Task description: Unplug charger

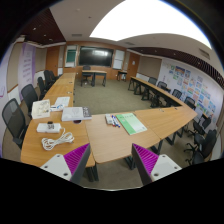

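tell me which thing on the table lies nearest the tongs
The coiled white cable, lying just ahead of the open tongs, on the table. The white boxes and the green book lie farther off.

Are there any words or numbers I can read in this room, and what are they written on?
None can be read.
Posters on the wall: print too small.
Green book on the table: cover text blurred.
White boxes: no legible label.
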